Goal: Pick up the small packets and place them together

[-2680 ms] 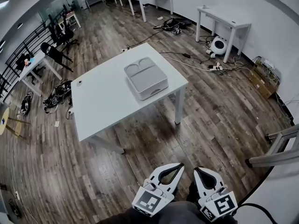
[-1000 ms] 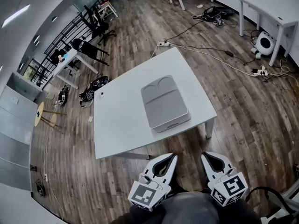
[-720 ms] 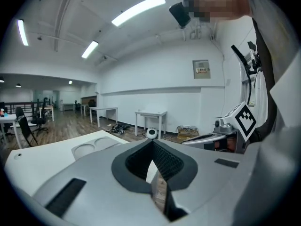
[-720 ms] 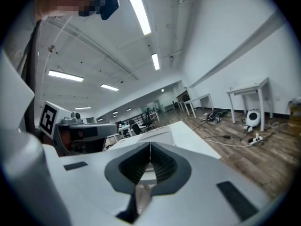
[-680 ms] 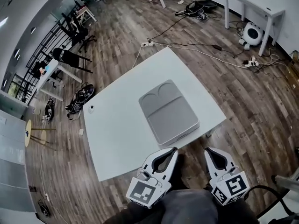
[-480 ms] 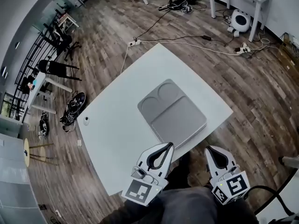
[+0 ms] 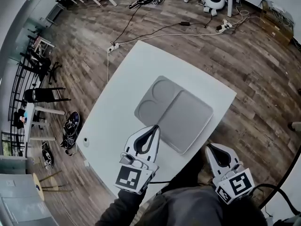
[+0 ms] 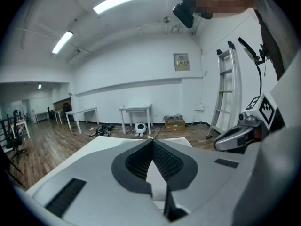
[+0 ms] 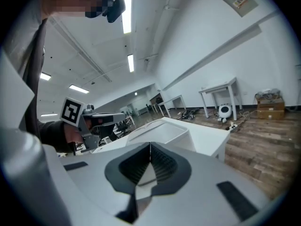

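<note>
No small packets show in any view. A grey tray with two round wells and one large well lies on the white table. My left gripper is over the table, shut and empty, with its tips at the tray's near-left edge. In the left gripper view its jaws meet with nothing between them. My right gripper hangs shut and empty just off the table's near edge, right of the tray. The right gripper view looks across the tray toward the left gripper.
A small white object sits near the table's left corner. Cables and a power strip lie on the wooden floor beyond the table. Chairs stand at the left. A ladder leans against the wall.
The view has closed in on the table. My left gripper has moved forward over the tabletop to the tray's edge. The right gripper has come up to the table's near edge. Both stayed shut.
</note>
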Demonstrator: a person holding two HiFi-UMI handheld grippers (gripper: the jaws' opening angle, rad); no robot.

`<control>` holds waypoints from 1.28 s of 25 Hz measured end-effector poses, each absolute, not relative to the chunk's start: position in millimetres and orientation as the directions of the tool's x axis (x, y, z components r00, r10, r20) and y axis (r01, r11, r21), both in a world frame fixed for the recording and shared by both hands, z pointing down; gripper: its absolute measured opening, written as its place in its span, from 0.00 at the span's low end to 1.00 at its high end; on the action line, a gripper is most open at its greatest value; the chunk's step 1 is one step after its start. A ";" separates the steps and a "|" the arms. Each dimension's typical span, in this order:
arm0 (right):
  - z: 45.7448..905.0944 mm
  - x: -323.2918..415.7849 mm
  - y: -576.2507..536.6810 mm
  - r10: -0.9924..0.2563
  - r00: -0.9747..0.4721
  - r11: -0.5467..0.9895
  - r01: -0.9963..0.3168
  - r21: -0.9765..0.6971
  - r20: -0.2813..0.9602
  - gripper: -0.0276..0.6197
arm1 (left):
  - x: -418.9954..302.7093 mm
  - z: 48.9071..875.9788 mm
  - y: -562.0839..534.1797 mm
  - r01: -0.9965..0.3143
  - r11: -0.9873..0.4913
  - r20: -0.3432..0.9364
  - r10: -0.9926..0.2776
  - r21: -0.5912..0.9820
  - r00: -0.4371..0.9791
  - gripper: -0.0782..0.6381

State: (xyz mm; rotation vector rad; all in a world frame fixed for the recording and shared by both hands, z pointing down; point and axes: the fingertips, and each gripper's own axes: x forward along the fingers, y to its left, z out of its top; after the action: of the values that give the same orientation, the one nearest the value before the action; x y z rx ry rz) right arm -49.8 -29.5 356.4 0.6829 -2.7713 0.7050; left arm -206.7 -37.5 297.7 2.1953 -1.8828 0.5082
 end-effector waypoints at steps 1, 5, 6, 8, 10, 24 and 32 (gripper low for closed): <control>356.7 -49.9 -31.5 -0.398 -0.867 0.771 -0.493 -0.403 0.300 0.05 | -214.8 296.4 -43.6 -0.982 -0.169 0.395 -0.911 -0.083 0.123 0.11; 373.5 -44.8 -33.4 -0.426 -0.843 0.736 -0.534 -0.416 0.328 0.05 | -256.2 303.0 -76.3 -0.968 -0.190 0.440 -0.892 -0.166 0.100 0.11; 377.3 -43.0 -32.4 -0.430 -0.837 0.727 -0.544 -0.418 0.339 0.05 | -269.9 303.8 -84.7 -0.961 -0.192 0.444 -0.892 -0.199 0.086 0.11; 381.6 -39.5 -32.2 -0.443 -0.823 0.709 -0.565 -0.422 0.357 0.05 | -295.4 307.6 -100.4 -0.950 -0.192 0.470 -0.881 -0.245 0.056 0.11; 384.3 -37.6 -34.2 -0.455 -0.810 0.694 -0.583 -0.422 0.371 0.05 | -314.5 321.3 -115.0 -0.942 -0.213 0.521 -0.852 -0.258 0.050 0.11; 416.7 -37.6 -49.2 -0.463 -0.766 0.634 -0.638 -0.437 0.446 0.05 | -336.7 422.8 -167.2 -0.829 -0.554 0.801 -0.529 -0.077 0.280 0.11; 429.9 -34.1 -55.5 -0.458 -0.755 0.607 -0.651 -0.455 0.469 0.05 | -332.2 433.4 -170.3 -0.809 -0.584 0.788 -0.462 0.074 0.406 0.10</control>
State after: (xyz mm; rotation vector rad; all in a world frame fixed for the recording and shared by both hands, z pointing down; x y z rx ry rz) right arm -34.1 -55.5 429.9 0.9005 -2.5305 0.8959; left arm -332.2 -170.3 433.4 2.2181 -1.0845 1.0361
